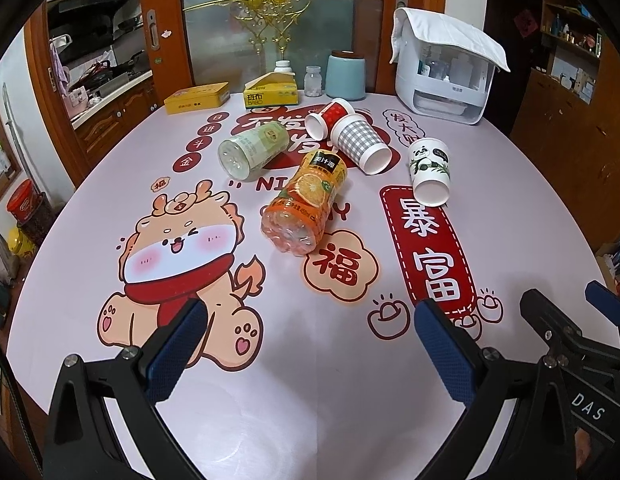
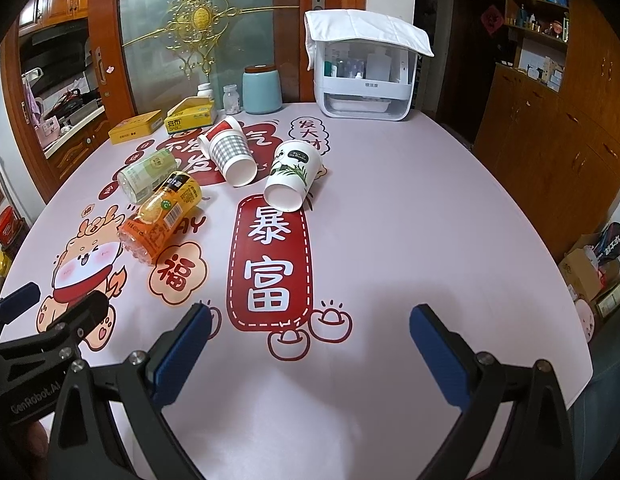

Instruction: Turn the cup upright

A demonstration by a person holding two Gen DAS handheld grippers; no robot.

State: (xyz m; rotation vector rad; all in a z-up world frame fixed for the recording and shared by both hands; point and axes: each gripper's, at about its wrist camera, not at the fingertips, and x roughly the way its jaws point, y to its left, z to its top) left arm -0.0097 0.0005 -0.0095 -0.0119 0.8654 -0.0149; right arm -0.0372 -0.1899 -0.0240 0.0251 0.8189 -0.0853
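Three paper cups are seen lying on their sides on the table [image 1: 110,240]: a panda cup [image 2: 292,176], a checked cup [image 2: 232,156] and a red cup [image 1: 329,118] touching the checked one. The left gripper [image 1: 310,344] and right gripper [image 2: 311,340] are held wide open and empty, low at the near edge. The cups lie well ahead of both; the panda cup is nearest the right gripper.
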